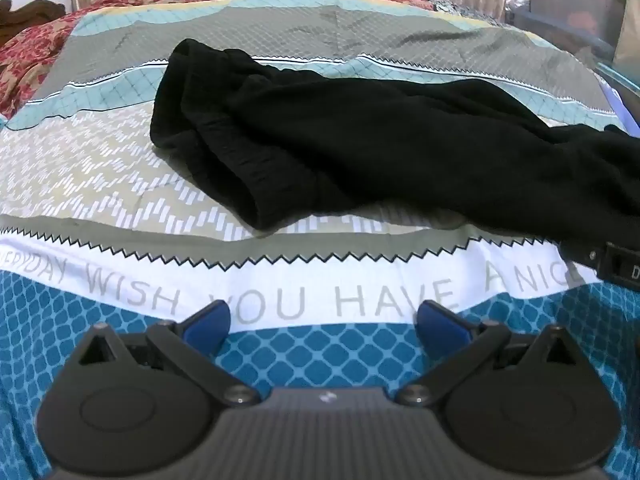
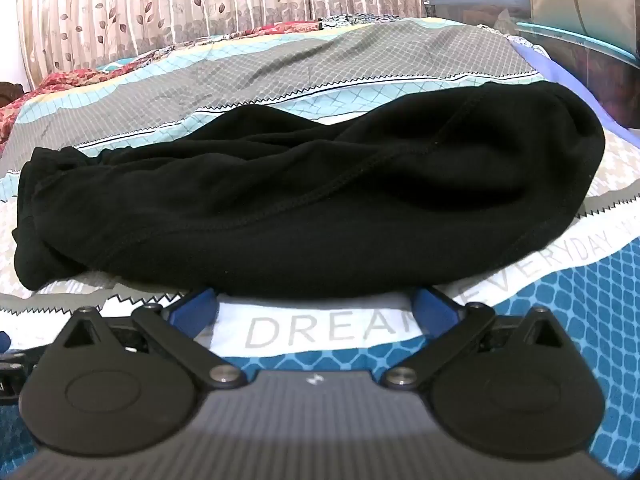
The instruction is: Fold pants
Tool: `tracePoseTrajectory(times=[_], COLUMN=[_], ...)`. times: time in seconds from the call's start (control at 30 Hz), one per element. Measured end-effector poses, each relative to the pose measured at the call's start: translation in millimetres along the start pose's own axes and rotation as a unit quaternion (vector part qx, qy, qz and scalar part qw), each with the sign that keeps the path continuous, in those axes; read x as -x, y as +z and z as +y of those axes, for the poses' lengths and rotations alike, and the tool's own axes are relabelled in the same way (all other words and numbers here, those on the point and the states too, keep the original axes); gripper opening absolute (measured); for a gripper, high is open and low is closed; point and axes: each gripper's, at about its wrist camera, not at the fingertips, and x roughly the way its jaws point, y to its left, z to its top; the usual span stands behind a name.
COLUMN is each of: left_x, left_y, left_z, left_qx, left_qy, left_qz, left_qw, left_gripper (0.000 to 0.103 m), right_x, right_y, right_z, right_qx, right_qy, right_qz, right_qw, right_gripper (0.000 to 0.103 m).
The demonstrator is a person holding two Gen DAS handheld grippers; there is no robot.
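The black knit pants (image 2: 280, 200) lie rumpled and unfolded across the patterned bedspread (image 1: 120, 184), folding seemingly unstarted, with left tool (image 1: 322, 322) and right tool (image 2: 314, 304) both spread, empty.

We see both views evenly lit by soft, diffuse light, with no hard shadows. The black pants (image 1: 360, 140) swallow detail, though seams show in the right wrist view. Fisheye distortion bends the bedspread (image 1: 120, 168) stripes and darkens the corners. The curtain (image 2: 200, 0) looks slightly soft, and 1 plastic bin (image 1: 576, 0) blurs at the edge.
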Motion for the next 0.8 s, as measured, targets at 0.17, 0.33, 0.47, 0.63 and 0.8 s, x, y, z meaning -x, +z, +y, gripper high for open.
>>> tracePoseTrajectory(times=[0.17,0.33,0.47,0.63,0.8], left_x=[8,16,0,-25,-44], left_y=[21,37,35,42,59], left_z=[17,56,81,98,89], left_qx=[0.061,0.163,0.254,0.314,0.312], left_qy=[-0.013,-0.064,-0.109,-0.131,-0.130], left_qz=[-0.012,-0.015,0.023,0.040,0.038], left_qw=[0.9980,0.9845,0.9608,0.9395,0.9403], left_gripper=[0.103,0.103,0.103,0.103,0.076], right_x=[15,32,42,21,9], right_y=[6,12,24,26,32], right_z=[-7,-27,-52,-70,-62], right_qx=[-0.027,-0.081,-0.114,-0.195,-0.245], right_qy=[0.020,0.039,0.062,0.088,0.097], right_qz=[0.007,0.017,0.009,0.051,0.051], right_qw=[0.999,0.996,0.991,0.975,0.963], right_gripper=[0.103,0.103,0.103,0.097,0.097])
